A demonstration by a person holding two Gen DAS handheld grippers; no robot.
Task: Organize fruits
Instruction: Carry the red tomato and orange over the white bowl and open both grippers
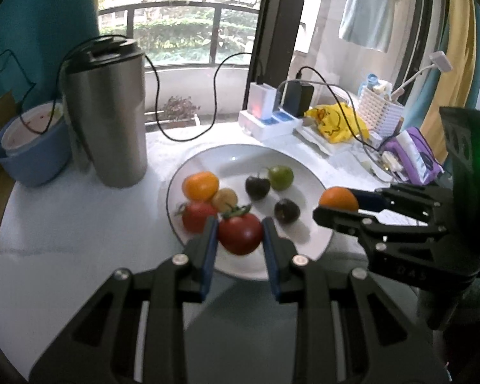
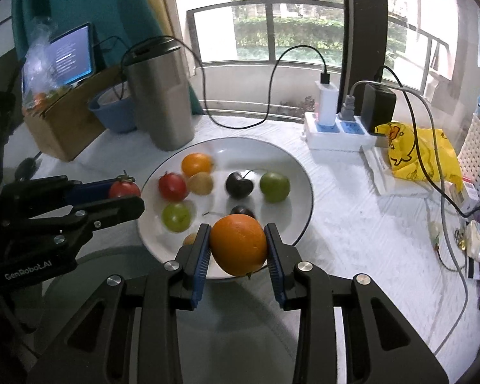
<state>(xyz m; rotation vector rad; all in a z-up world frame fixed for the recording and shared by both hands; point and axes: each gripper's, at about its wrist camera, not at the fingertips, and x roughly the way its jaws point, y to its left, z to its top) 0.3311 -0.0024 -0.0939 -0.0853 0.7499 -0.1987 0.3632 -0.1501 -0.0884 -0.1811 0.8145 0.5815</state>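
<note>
A white plate (image 1: 240,160) (image 2: 297,172) holds several fruits: an orange (image 1: 200,186) (image 2: 196,164), a red tomato (image 1: 196,216) (image 2: 172,186), a kiwi (image 1: 224,199) (image 2: 201,183), two dark plums (image 1: 257,187) (image 2: 239,184), and a green fruit (image 1: 281,177) (image 2: 274,186). My left gripper (image 1: 239,240) (image 2: 124,196) is shut on a red tomato (image 1: 240,233) (image 2: 124,188) above the plate's near-left edge. My right gripper (image 2: 238,249) (image 1: 339,206) is shut on an orange (image 2: 239,249) (image 1: 338,199) above the plate's near-right edge.
A steel tumbler (image 1: 107,112) (image 2: 158,96) and a blue bowl (image 1: 32,156) (image 2: 115,112) stand left of the plate. A power strip with chargers (image 1: 272,121) (image 2: 339,131), cables, a yellow bag (image 1: 339,123) (image 2: 416,153) and a white basket (image 1: 379,108) lie to the right.
</note>
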